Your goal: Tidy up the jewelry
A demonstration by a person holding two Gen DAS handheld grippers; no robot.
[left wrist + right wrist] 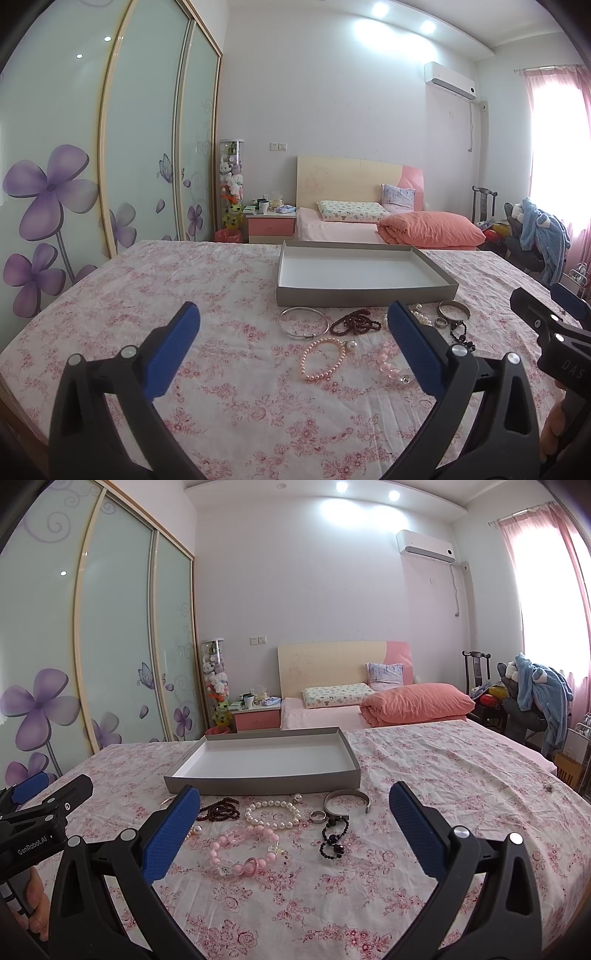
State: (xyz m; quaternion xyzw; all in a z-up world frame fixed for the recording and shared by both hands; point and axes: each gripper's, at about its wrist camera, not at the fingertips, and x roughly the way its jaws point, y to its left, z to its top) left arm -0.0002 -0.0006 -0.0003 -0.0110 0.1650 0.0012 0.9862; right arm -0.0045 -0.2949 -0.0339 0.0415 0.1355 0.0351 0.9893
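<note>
Gaping left gripper (295, 350), right gripper (295, 830), both empty

left tongs (295, 347): spread wide, empty | right tongs (295, 827): spread wide, empty

The near stretch of the table (332, 904) is bare floral cloth, open to either gripper, and so is its whole left side (129, 295). Farther in, the jewelry lies bunched (pink bead bracelet (243, 853), white pearl bracelet (273, 814), black bead strand (334, 836)) with narrow gaps between. Behind them the grey tray (258, 784) walls off the way forward, its inside empty.
</note>
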